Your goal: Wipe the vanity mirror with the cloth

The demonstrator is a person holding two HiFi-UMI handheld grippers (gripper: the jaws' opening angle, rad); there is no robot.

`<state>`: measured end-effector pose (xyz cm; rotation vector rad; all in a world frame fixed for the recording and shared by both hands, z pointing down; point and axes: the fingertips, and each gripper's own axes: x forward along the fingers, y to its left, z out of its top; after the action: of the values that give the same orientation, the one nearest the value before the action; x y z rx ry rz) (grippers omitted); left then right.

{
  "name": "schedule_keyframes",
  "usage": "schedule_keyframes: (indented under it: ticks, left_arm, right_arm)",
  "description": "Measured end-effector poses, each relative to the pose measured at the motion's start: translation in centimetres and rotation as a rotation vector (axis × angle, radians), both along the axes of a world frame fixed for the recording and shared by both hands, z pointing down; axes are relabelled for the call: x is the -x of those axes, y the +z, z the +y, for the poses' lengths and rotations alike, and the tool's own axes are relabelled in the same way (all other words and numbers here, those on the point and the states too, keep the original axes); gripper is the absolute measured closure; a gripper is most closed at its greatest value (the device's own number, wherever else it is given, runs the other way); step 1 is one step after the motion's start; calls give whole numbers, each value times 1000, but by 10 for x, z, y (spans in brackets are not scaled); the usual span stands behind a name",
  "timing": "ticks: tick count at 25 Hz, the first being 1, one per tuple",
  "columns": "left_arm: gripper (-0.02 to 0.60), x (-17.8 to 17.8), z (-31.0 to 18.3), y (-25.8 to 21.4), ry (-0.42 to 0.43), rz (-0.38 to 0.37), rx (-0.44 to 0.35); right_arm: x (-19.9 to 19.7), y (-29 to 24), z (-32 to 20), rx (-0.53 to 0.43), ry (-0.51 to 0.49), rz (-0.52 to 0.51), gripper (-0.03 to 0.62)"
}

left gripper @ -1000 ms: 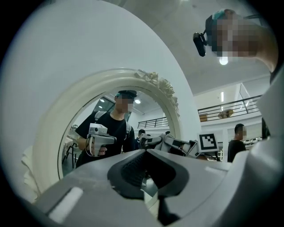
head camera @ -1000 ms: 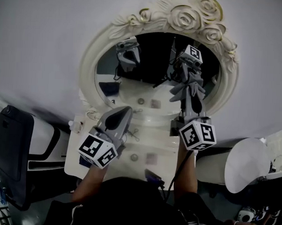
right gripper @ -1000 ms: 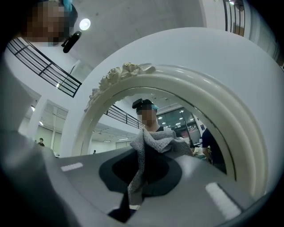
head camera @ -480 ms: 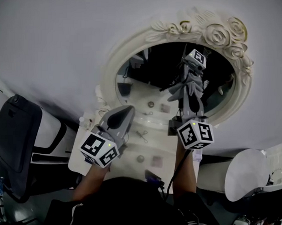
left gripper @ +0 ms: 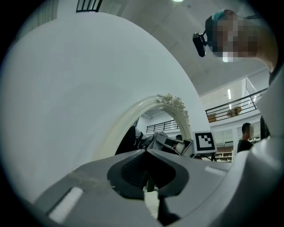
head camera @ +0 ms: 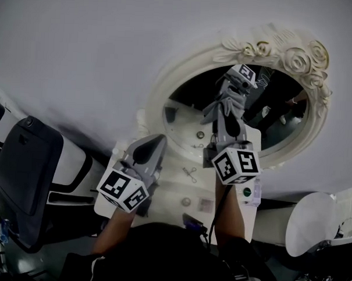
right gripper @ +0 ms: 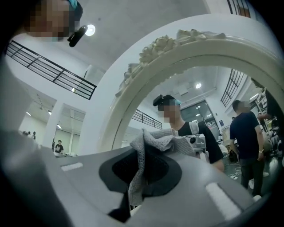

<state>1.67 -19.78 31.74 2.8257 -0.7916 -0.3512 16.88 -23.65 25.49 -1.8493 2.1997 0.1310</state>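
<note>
Right tongs (right gripper: 143, 170) pinching the cloth (right gripper: 153, 142), apparently against the vanity mirror (head camera: 282, 115) glass. Left tongs (left gripper: 148, 173) pressed together, empty, lower down. Risk: small pinch, so drag on the glass could pull the cloth free.

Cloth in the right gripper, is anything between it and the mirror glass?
Nothing visible does. The right gripper is shut on the cloth, which sits right up at the glass of the vanity mirror with no object between them. The left gripper hangs lower and to the left, off that path.
</note>
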Motion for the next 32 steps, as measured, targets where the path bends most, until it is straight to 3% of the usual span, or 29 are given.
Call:
schedule_keyframes:
  ticks: [7,15,26,32]
  left_arm:
    - [584,34,-10,4,-50,2,8]
    - [584,58,-18,9,-91,13,23]
    - [584,62,-13,7,-114,26,33]
    - [584,51,-3,3,-80,21,22]
  right_arm:
    - [66,5,-34,16,-105,25,577]
    - [102,10,-52,29,-157,41,577]
    - [108,11,-55,39,-191,36,577]
    - [96,12,-37,45,-175,-3,576]
